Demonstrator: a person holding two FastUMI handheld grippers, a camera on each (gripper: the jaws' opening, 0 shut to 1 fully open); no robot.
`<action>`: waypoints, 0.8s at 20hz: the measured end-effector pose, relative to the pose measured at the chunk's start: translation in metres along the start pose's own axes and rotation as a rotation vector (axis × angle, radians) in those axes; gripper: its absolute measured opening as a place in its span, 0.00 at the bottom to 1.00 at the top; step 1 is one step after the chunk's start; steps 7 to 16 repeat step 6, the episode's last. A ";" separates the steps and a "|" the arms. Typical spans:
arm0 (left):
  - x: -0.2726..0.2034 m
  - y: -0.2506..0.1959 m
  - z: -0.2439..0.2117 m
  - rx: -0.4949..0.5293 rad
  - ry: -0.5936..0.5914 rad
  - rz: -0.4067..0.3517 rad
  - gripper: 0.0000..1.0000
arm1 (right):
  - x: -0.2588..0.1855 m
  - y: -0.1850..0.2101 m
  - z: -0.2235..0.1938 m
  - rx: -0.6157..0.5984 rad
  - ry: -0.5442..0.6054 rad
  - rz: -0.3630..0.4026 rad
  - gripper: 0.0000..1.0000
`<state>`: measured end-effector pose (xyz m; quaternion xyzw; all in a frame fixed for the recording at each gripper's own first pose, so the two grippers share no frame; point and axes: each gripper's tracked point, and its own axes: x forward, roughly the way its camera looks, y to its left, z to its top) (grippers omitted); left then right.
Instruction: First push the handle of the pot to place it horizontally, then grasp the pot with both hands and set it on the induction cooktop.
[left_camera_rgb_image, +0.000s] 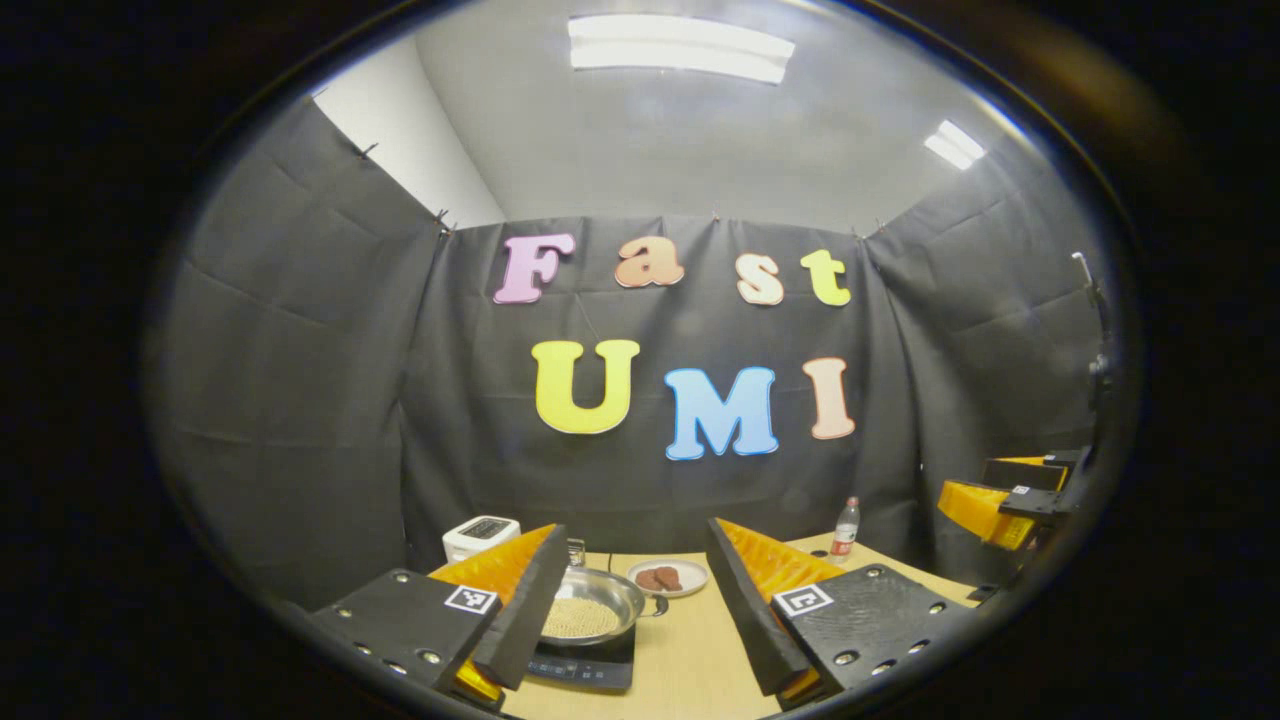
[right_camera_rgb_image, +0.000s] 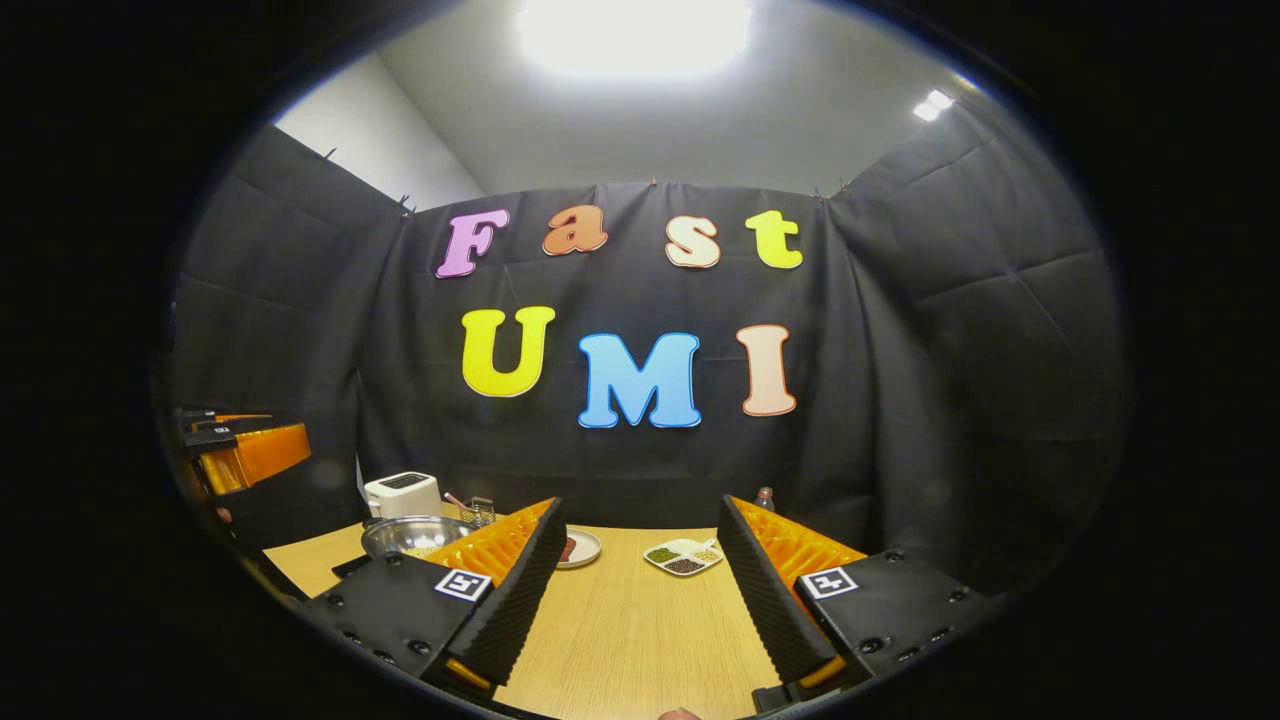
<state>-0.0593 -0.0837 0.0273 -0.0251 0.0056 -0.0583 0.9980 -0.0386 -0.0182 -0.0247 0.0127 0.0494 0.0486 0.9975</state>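
A steel pot with pale grains inside sits on the black induction cooktop, low and left in the left gripper view. Its short dark handle points right. My left gripper is open above and in front of the pot, nothing between its fingers; its left finger hides the pot's left rim. In the right gripper view the pot lies far left, partly behind my open right gripper, which hangs over bare table. The right gripper appears at the far right, the left gripper at the far left.
A white toaster and a small glass stand behind the pot. A plate of brown pieces lies mid-table, a divided dish further right, a bottle at the back. The wooden table spreads in front.
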 end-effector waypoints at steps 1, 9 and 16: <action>0.001 0.000 0.000 0.002 -0.001 -0.002 0.84 | 0.001 0.001 -0.001 -0.001 0.000 0.000 0.92; 0.004 0.001 -0.005 0.008 0.004 -0.010 0.84 | 0.003 0.003 0.000 -0.012 0.001 -0.003 0.92; 0.004 0.001 -0.005 0.008 0.004 -0.010 0.84 | 0.003 0.003 0.000 -0.012 0.001 -0.003 0.92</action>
